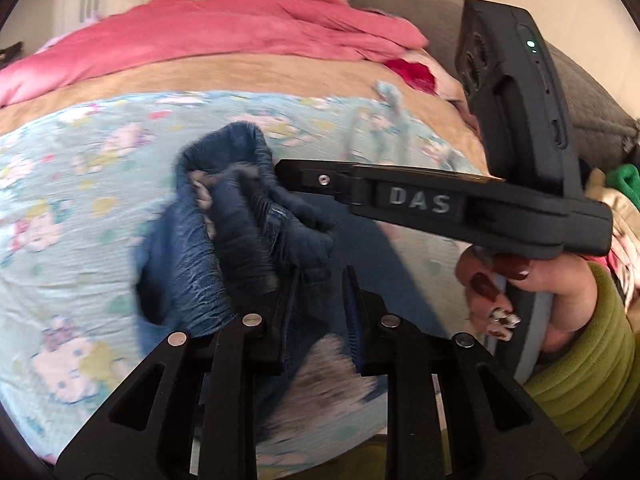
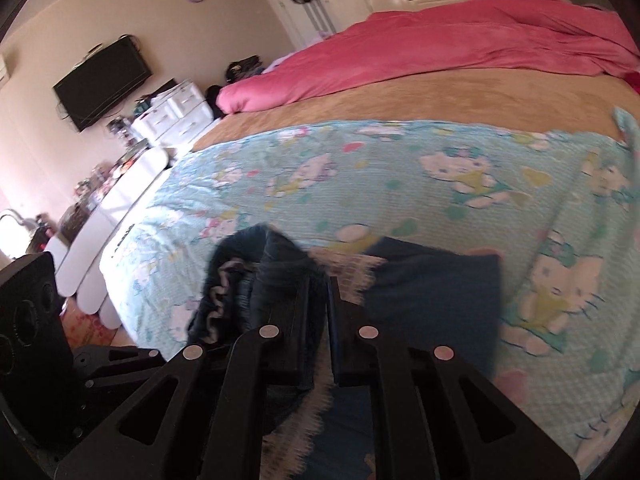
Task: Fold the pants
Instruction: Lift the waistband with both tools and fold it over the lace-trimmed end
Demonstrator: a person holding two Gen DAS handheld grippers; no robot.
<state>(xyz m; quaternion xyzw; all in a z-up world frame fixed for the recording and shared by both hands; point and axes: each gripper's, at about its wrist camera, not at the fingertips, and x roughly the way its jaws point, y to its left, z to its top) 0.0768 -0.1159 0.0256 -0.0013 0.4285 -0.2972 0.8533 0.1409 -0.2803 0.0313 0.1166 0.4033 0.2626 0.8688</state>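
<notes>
Left tool point(image 1: 320, 284): we see the jaws nearly together with a fold of the blue pants point(image 1: 240, 220) pinched between the pads, so it is gripping cloth. The bunched elastic waistband rises just ahead of and left of the fingertips, lifted off the bed; the rest of the denim hangs below the tool.

Right tool point(image 2: 326, 296): jaws closed down to a narrow slit, dark blue pants point(image 2: 432, 284) fabric clamped in it. From its own camera, waistband ruffles sit left of the fingertips, and a flatter panel of the pants lies to the right on the bed. A pale patterned lining edge shows under the jaws.

In the left wrist view the right tool point(image 1: 296, 174) comes in from the right, its tip buried in the same bunched waistband, just above the left tool. A hand point(image 1: 520, 292) with painted nails and a green sleeve point(image 1: 580, 360) holds its handle.

So we have both tools on one garment, close together, at the waistband end.

Beneath: light blue cartoon-cat sheet point(image 2: 360, 176) on the bed, tan blanket point(image 2: 400, 100) beyond it, pink duvet point(image 2: 440, 48) at the far side. Frames are motion-blurred.
</notes>
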